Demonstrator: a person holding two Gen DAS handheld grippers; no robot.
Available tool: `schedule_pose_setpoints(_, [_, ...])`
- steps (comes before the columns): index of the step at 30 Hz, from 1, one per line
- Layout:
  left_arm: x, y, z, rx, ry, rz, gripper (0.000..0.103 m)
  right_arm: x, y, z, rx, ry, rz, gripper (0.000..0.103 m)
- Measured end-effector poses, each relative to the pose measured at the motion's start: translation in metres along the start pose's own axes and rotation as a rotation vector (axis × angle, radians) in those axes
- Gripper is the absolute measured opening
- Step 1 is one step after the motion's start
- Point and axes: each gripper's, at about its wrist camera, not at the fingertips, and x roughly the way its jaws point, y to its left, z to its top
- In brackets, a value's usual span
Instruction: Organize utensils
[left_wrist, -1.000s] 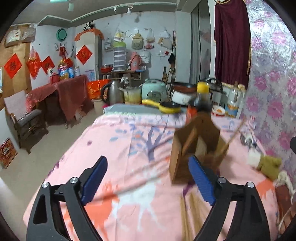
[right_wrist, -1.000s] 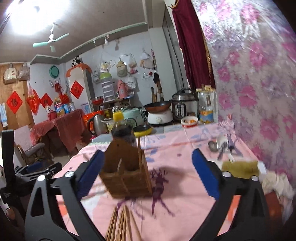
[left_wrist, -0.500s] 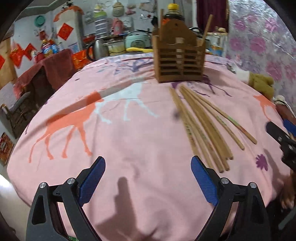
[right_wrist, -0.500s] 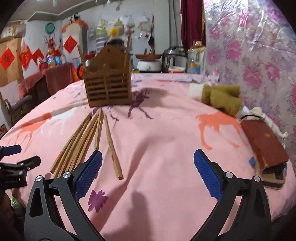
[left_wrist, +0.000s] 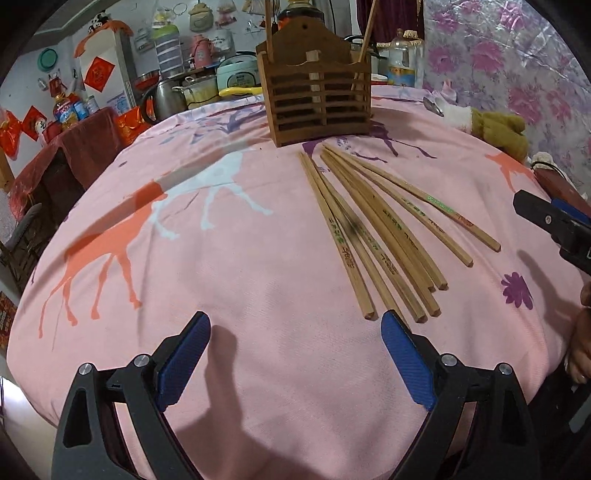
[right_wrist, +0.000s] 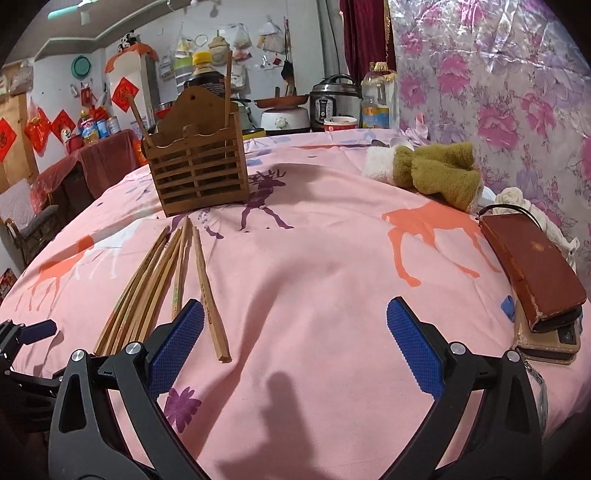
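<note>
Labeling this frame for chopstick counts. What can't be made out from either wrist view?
- Chopsticks, right wrist view: near ends hidden behind the right gripper finger; overlap blocks a count.
- Wooden holder, both views: contents below the rim screened by slats; left view crops the upright sticks' tops.
- Right gripper, left wrist view: cut off by the frame edge.
- Chopstick print: too small.

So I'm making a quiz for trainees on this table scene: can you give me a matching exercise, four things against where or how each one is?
Things:
1. loose chopsticks
2. wooden holder
3. green plush toy
4. red wallet

Places or states:
A. stands upright on the cloth, with two chopsticks in it
B. lies on a stack by the table's right edge
C. lie flat, fanned out in front of the holder
D. lies near the floral wall, behind the wallet

Pairs: 1-C, 2-A, 3-D, 4-B
</note>
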Motion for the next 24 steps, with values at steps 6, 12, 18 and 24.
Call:
schedule_pose_setpoints(6, [0.008,-0.003,0.008,-0.004,-0.002,-0.004,0.087,0.003,-0.005,0.0,0.024,0.011,-0.002,0.096])
schedule_pose_setpoints(12, [0.005,-0.007,0.01,0.002,-0.022,-0.035,0.038,0.004,-0.006,0.001,0.026,0.014,-0.001,0.096])
schedule_pose_setpoints(18, [0.004,0.006,0.009,-0.039,-0.02,0.008,0.006,0.003,-0.006,0.001,0.026,0.013,-0.001,0.096])
schedule_pose_setpoints(24, [0.0,0.047,0.0,-0.12,-0.008,0.057,0.006,-0.001,0.003,-0.002,-0.023,0.007,0.056,0.09])
